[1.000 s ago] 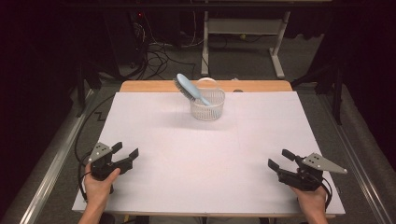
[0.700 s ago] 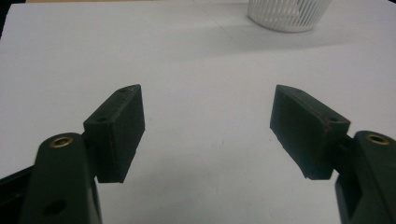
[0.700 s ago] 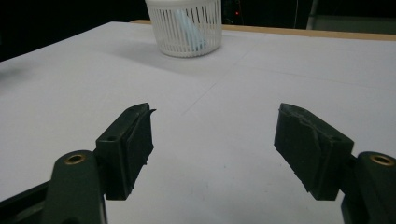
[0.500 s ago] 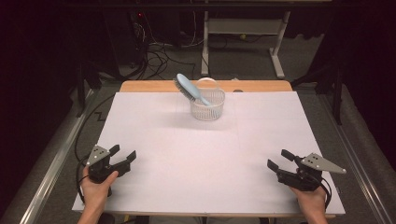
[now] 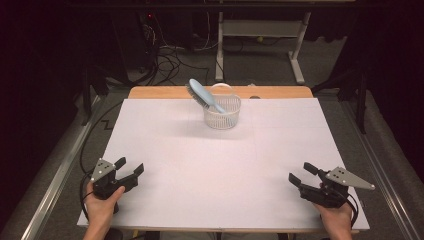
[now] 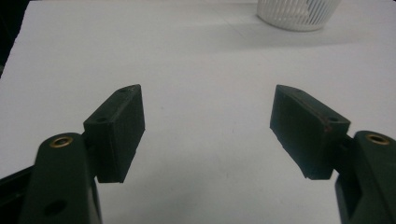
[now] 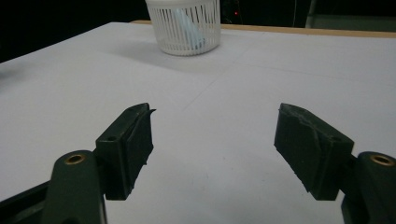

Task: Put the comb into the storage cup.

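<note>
Item: one white plastic slatted basket [image 5: 222, 112], round, standing at the far middle of the white-covered worktop [image 5: 220, 170]. One pale blue plastic hairbrush [image 5: 204, 96] stood in the basket, handle down inside, bristled head leaning out over the rim to the basket's left. Two hand-held grippers: the left gripper [image 5: 129, 171] rested well apart from the basket at its near left, jaws wide and empty; the right gripper [image 5: 300, 174] rested well apart at its near right, jaws wide and empty. Handling note, as judged: any reach for the brush would best take the exposed head from the side, while the other gripper steadied the light basket against tipping.
</note>
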